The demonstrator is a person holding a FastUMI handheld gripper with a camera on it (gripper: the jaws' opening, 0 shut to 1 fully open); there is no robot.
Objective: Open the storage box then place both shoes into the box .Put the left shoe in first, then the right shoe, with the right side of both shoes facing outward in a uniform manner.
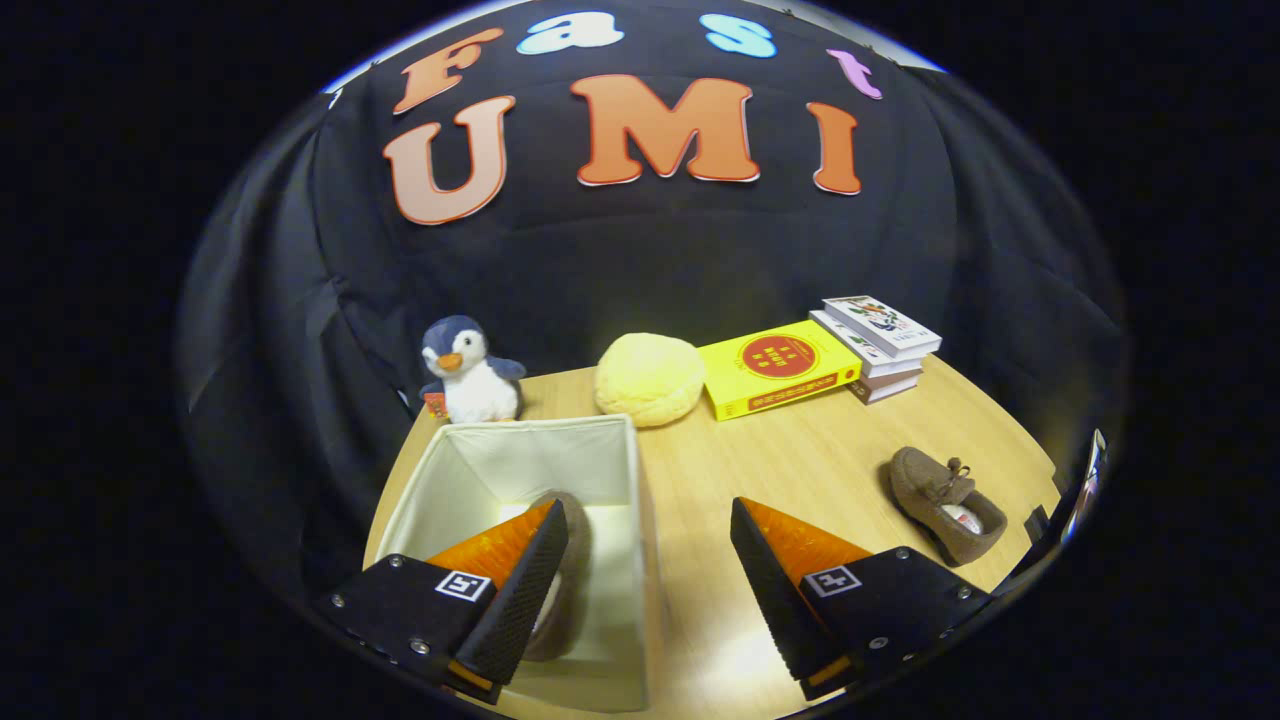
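so we have the gripper (650,565) with its fingers spread wide and nothing between them but the right wall of the storage box (520,470) and a strip of bare table (780,450). the box is open at the top, a pale fabric bin sitting just ahead of and under the left finger. inside it lies one brown shoe (568,570), partly hidden behind that finger, so we cannot tell which way its right side faces; we take it to be the left shoe, already placed.

what matters for the coming move is the second shoe (945,503), a brown moccasin lying on the table well off to the right of the right finger and a little beyond its tip. its long axis runs at a slant, one end toward the books and the other toward us and to the right, with the opening facing up. to reach it we judge the gripper must swing right and turn so the fingers straddle the shoe across its narrow width. then it goes back left into the box beside the first shoe.

beyond the box stand a toy penguin (468,372), a yellow plush ball (648,378), a yellow book (778,368) and a stack of books (880,345), all apart from both shoes.
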